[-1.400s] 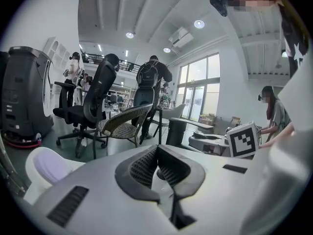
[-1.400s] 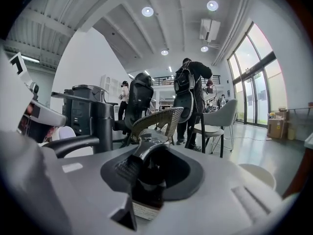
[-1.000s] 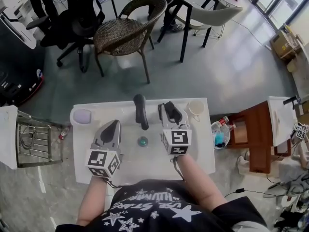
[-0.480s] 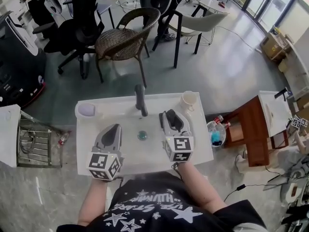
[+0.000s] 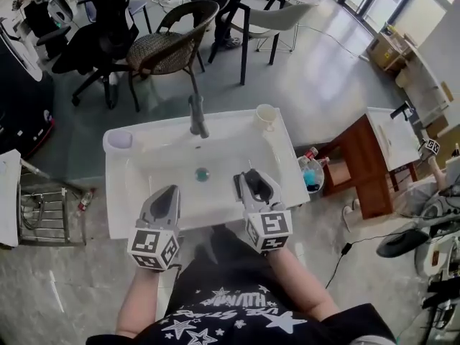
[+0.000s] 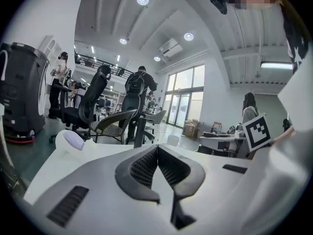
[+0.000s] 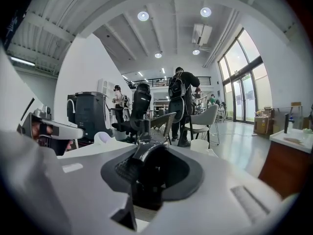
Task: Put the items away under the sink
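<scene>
- The left gripper has its ribbed jaws pressed together at the tips, with nothing between them.
- The right gripper has its jaws slightly apart, clamped on a small, glossy dark object. What kind of object it is cannot be told.
- Both grippers hover over the near edge of the white sink. The left is at seven o'clock from the drain and the right at four o'clock.
- A dark faucet stands at twelve o'clock from the drain. On the rim, a white cup sits at two o'clock and a pale round dish at ten o'clock.
- Bottles stand on the floor at three o'clock, just beside the sink.
</scene>
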A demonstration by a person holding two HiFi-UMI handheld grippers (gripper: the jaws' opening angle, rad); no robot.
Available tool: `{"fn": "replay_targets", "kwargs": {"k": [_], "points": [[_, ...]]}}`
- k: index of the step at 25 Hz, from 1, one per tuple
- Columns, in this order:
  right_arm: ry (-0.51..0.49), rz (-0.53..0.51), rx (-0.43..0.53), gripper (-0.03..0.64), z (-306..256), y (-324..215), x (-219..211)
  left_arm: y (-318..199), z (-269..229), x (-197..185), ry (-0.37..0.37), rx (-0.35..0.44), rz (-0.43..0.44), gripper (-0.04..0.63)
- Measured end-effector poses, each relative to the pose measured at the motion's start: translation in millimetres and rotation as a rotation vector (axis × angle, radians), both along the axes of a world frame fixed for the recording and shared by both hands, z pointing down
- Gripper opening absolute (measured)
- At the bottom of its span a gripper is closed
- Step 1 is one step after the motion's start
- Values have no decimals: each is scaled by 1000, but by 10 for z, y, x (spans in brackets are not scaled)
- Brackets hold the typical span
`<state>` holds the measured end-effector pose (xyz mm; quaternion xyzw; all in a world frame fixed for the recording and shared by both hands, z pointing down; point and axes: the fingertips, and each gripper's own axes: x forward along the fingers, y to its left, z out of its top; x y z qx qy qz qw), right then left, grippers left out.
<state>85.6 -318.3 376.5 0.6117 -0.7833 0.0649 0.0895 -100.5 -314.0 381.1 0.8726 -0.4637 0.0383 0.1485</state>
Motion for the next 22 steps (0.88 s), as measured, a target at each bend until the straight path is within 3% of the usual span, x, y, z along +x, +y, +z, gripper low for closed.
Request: {"fn": "replay_targets", "kwargs": {"k": [5,13,22], "points": [[-11,-9,7,92,-51,356,38,292,22,33,-9,0,1,9],[-34,-104,44,92,-108,883,123,863,-39,194,-34,21,-80,9],[-64,-271,-9,92,87,1931,241,2044,-51,498,-50,7,-202,9]]}}
